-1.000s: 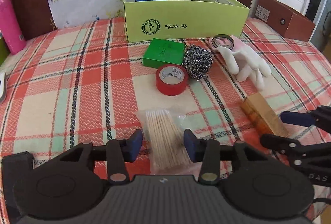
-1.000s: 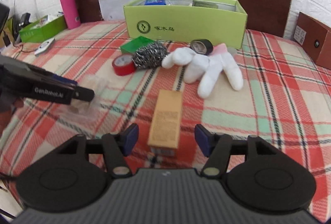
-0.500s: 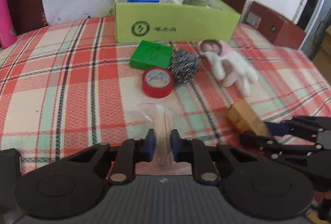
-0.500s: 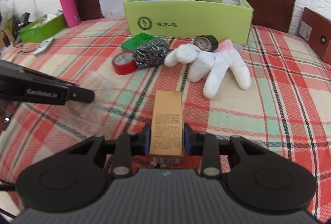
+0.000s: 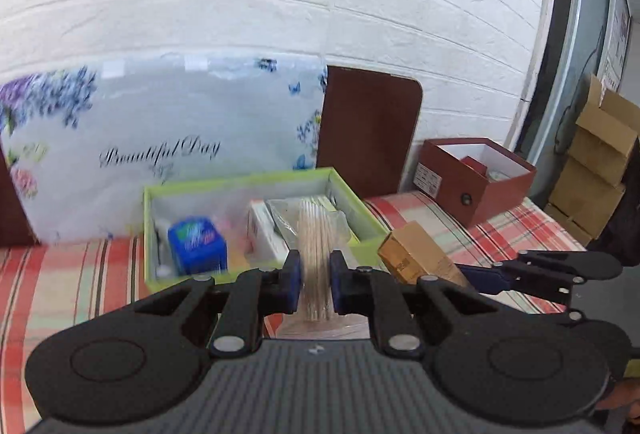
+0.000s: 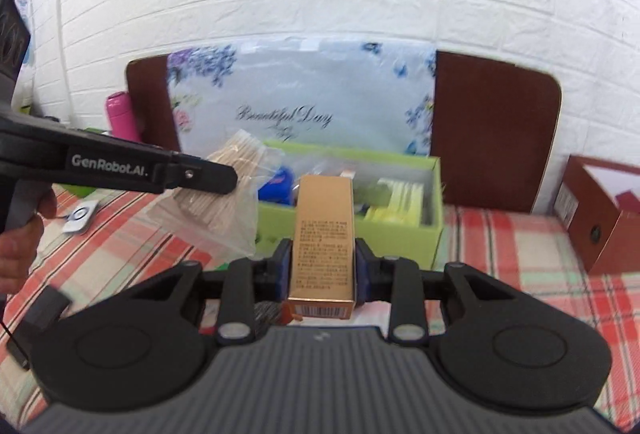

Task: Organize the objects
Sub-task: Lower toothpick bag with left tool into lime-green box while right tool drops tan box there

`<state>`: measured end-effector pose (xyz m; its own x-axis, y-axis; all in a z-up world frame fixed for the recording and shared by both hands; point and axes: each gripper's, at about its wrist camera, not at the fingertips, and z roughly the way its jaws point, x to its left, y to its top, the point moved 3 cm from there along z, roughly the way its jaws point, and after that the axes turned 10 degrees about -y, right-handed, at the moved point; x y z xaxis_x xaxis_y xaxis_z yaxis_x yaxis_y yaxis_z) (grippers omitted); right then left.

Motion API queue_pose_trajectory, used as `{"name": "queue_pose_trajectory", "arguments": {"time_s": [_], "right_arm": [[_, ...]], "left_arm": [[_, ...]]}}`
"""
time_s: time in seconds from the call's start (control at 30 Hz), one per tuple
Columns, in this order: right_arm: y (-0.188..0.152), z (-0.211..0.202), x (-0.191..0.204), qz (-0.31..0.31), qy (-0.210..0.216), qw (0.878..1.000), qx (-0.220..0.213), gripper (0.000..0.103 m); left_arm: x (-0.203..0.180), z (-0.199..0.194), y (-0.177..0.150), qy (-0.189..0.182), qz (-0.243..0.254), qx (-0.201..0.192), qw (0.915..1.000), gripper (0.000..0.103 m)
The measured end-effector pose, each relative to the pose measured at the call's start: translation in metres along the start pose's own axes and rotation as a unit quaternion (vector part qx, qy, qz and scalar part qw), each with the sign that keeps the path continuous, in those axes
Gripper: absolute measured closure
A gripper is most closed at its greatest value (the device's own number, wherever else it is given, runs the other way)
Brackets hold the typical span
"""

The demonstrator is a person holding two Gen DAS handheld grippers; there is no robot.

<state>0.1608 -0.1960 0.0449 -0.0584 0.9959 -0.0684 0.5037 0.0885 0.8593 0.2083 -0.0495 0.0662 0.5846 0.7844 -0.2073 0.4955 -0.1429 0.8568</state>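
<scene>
My left gripper (image 5: pixel 314 276) is shut on a clear bag of wooden sticks (image 5: pixel 315 254) and holds it up in front of the open green box (image 5: pixel 256 181). My right gripper (image 6: pixel 322 266) is shut on a tan carton (image 6: pixel 323 234), also lifted before the green box (image 6: pixel 434 238). The bag of sticks (image 6: pixel 224 189) and the left gripper (image 6: pixel 192 175) show at left in the right wrist view. The tan carton (image 5: pixel 416 254) and the right gripper (image 5: pixel 472 276) show at right in the left wrist view. Inside the box lie a blue pack (image 5: pixel 196 246) and white packets (image 5: pixel 264 234).
A floral bag (image 6: pixel 304 105) leans on the wall behind the box. A brown open box (image 5: pixel 476 177) stands at the back right. A pink bottle (image 6: pixel 122 115) stands at the far left. The checked tablecloth (image 6: pixel 516 254) covers the table.
Both grippers have lifted their objects off the cloth and moved forward toward the green box. A second ago both were open around them; they closed half a second ago.
</scene>
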Motion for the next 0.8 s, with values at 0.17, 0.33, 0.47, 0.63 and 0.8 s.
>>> {"name": "queue_pose_trajectory", "arguments": {"time_s": [0.17, 0.33, 0.47, 0.63, 0.8], "right_arm": [[0.023, 0.055, -0.025, 0.004, -0.036, 0.999, 0.017, 0.072], [0.027, 0.111, -0.037, -0.007, -0.054, 0.998, 0.044, 0.072], [0.022, 0.157, -0.035, -0.009, -0.053, 0.996, 0.072, 0.072], [0.026, 0.19, -0.021, 0.0, -0.03, 0.998, 0.064, 0.072], [0.028, 0.209, -0.003, -0.002, -0.01, 0.998, 0.055, 0.072]], "left_arm": [[0.031, 0.064, 0.026, 0.011, -0.009, 0.041, 0.999, 0.088], [0.056, 0.119, 0.031, 0.035, 0.011, 0.088, 0.9954, 0.088], [0.079, 0.147, 0.023, 0.071, 0.024, 0.115, 0.9906, 0.088], [0.115, 0.161, 0.019, 0.105, 0.003, 0.113, 0.9879, 0.086], [0.126, 0.167, 0.017, 0.097, -0.022, 0.104, 0.9896, 0.086]]}}
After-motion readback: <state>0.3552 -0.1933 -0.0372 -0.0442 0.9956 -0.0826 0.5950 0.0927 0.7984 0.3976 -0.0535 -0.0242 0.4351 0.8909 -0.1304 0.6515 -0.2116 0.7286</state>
